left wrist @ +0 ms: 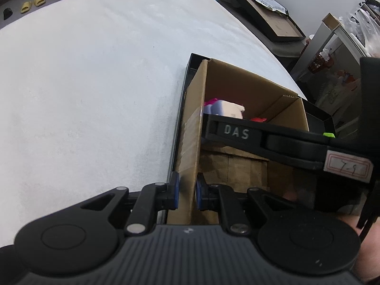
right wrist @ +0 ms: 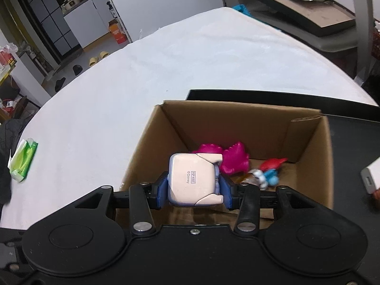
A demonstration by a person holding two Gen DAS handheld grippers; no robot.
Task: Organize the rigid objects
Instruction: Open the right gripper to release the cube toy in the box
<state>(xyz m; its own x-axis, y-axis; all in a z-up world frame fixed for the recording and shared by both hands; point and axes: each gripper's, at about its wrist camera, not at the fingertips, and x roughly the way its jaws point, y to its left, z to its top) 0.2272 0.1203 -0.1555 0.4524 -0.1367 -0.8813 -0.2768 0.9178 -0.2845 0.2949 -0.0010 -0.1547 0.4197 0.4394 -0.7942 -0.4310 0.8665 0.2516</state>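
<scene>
Two grippers work one cardboard box (right wrist: 237, 123) on the white table (left wrist: 95, 83): left gripper (left wrist: 186, 193) jaws pinch its left wall; right gripper (right wrist: 194, 191) jaws clamp a cream figure (right wrist: 193, 181) (base up) over the open interior.

cardboard box (right wrist: 237, 123) standing in a tray (right wrist: 351, 118) on the counter (right wrist: 166, 71). inside the box, a toy figure (right wrist: 234, 160) behind, a smaller figure (right wrist: 270, 173) to its right. tissue pack (right wrist: 23, 160) far left on the counter.
</scene>
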